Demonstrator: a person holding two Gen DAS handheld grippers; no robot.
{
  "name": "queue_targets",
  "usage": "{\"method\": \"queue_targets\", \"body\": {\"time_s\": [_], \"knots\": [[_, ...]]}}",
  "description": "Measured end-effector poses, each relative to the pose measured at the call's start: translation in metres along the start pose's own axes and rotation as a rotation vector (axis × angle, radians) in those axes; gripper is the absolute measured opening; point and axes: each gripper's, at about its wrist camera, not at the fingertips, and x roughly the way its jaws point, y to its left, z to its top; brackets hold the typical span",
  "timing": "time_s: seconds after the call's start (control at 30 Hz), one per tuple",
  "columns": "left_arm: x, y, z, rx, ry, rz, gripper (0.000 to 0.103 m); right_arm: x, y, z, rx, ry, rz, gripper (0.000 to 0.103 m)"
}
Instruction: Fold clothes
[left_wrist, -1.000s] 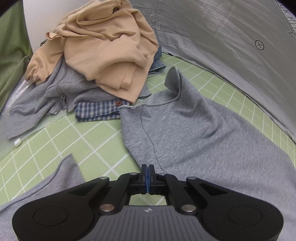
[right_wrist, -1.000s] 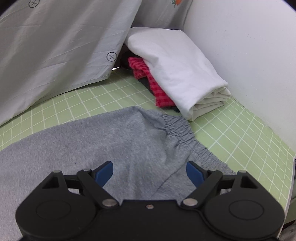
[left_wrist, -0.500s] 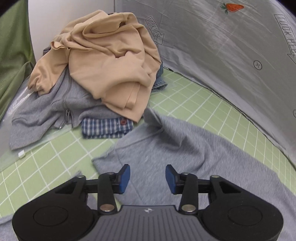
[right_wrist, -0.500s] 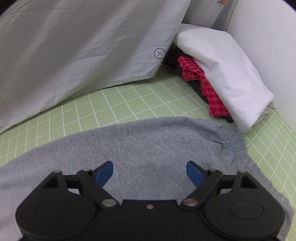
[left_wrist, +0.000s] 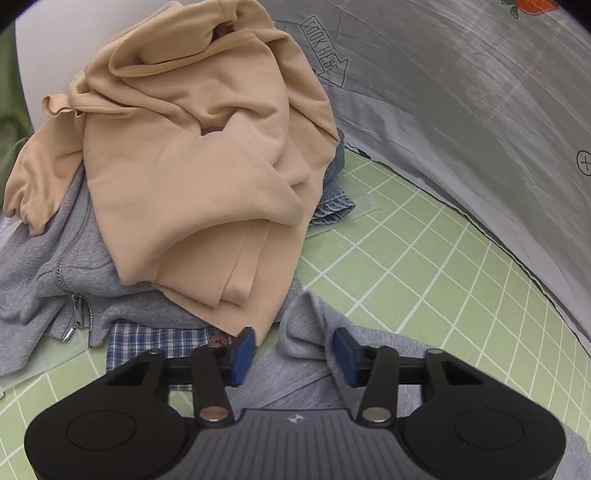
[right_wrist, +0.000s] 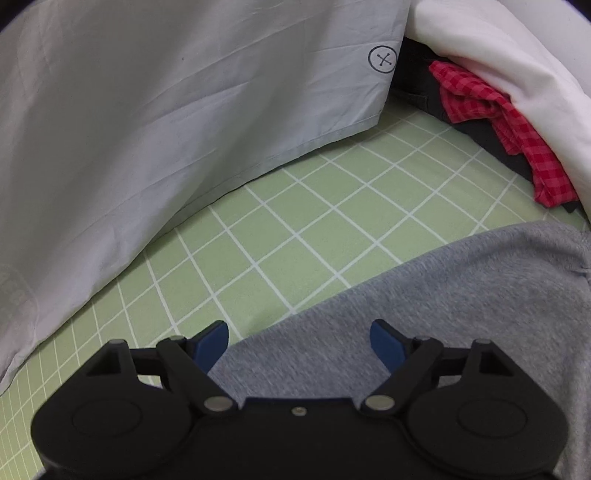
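A grey knit garment (left_wrist: 376, 354) lies spread on the green grid mat (left_wrist: 406, 266). One of its corners (left_wrist: 306, 317) stands up in a fold between the blue pads of my left gripper (left_wrist: 293, 350). Those jaws are closing, with a gap still showing on each side of the fold. In the right wrist view the same grey garment (right_wrist: 461, 295) shows its far edge on the mat (right_wrist: 295, 221). My right gripper (right_wrist: 298, 343) hovers over that edge; its jaws are closing, wide apart, with cloth below them and not pinched.
A pile rises just beyond the left gripper: a beige sweatshirt (left_wrist: 192, 155) on a grey zip hoodie (left_wrist: 40, 273), a blue plaid shirt (left_wrist: 155, 339) and denim (left_wrist: 332, 199). A grey sheet (right_wrist: 166, 110) hangs behind. At the right: folded white cloth (right_wrist: 498, 55) and red checked cloth (right_wrist: 517, 125).
The left gripper went from shut to open, let go of the grey cloth and moved up to its raised corner by the pile. The right gripper slid left along the far edge, jaws narrower.
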Motion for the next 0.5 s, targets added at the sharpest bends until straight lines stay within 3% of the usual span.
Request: {"method": "queue_targets", "body": {"time_s": [0.03,0.07,0.1,0.2,0.3,0.37,0.43,0.47,0.5], "knots": [[0.003,-0.001,0.001,0.011,0.008,0.002,0.013,0.0,0.003,0.0,-0.033,-0.013,-0.021,0.055],[0.007,-0.003,0.002,0.023,0.018,0.003,0.0,0.0,0.007,-0.001,-0.068,-0.026,-0.042,0.024],[0.008,-0.004,0.003,0.031,0.016,0.001,0.0,0.0,0.007,0.001,-0.092,-0.026,-0.038,0.0],[0.008,-0.013,0.014,0.074,-0.023,-0.017,0.0,-0.004,-0.003,0.008,-0.037,-0.027,0.035,0.0],[0.005,-0.027,0.036,0.105,-0.094,-0.031,0.0,-0.014,-0.005,0.024,-0.08,-0.138,-0.016,0.0],[0.003,-0.033,0.051,0.087,-0.153,-0.051,0.001,-0.018,-0.006,0.038,-0.107,-0.165,-0.028,0.0],[0.0,-0.038,0.062,0.083,-0.181,-0.067,0.008,-0.021,-0.008,0.053,-0.134,-0.187,-0.036,0.0],[-0.002,-0.039,0.065,0.088,-0.178,-0.073,0.021,-0.023,-0.008,0.06,-0.148,-0.198,-0.04,0.002],[-0.004,-0.041,0.068,0.093,-0.176,-0.079,0.027,-0.025,-0.005,0.06,-0.174,-0.196,-0.041,0.013]]}}
